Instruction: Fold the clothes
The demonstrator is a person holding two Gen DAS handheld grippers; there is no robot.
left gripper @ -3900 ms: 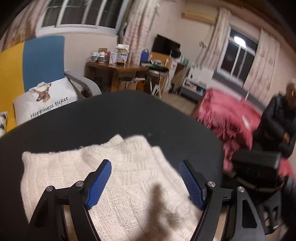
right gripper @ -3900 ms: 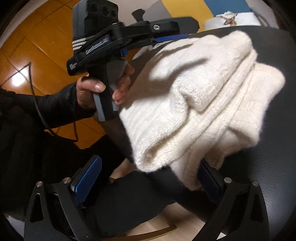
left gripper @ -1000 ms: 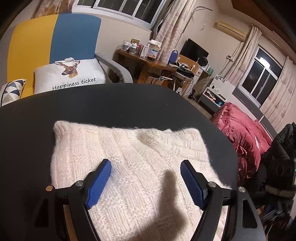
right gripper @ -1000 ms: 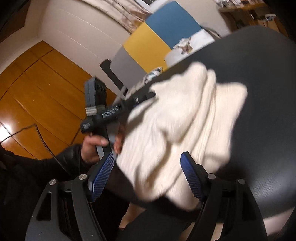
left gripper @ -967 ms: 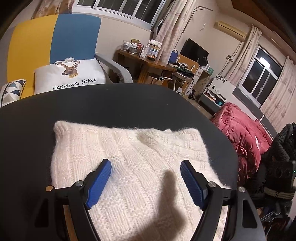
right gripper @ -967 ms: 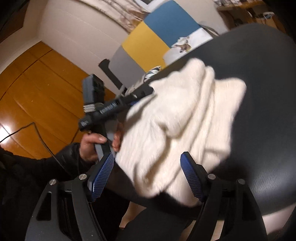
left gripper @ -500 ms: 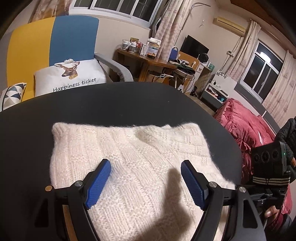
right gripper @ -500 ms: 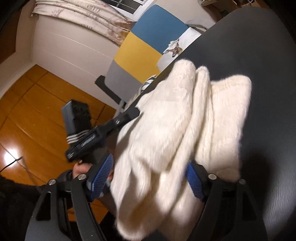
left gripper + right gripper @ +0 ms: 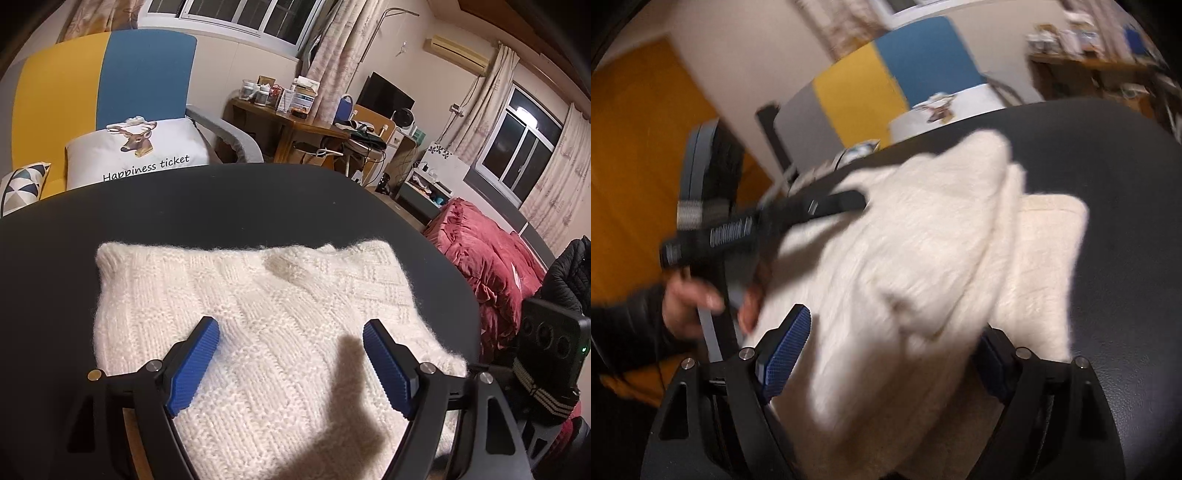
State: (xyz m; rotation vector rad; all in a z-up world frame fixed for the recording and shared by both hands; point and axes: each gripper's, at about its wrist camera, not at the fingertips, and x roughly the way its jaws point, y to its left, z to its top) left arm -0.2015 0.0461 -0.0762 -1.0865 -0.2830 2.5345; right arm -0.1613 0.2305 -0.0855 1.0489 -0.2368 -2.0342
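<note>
Both claws wide: left claw (image 9: 291, 363) over sweater (image 9: 258, 332); right claw (image 9: 890, 350) opening, far pad half-hidden, blurred.

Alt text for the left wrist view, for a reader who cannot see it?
A folded cream knit sweater lies on a round black table, with the left hand-held gripper open above its near part. Behind are a yellow-and-blue chair with a deer cushion, a cluttered desk and a red blanket.
</note>
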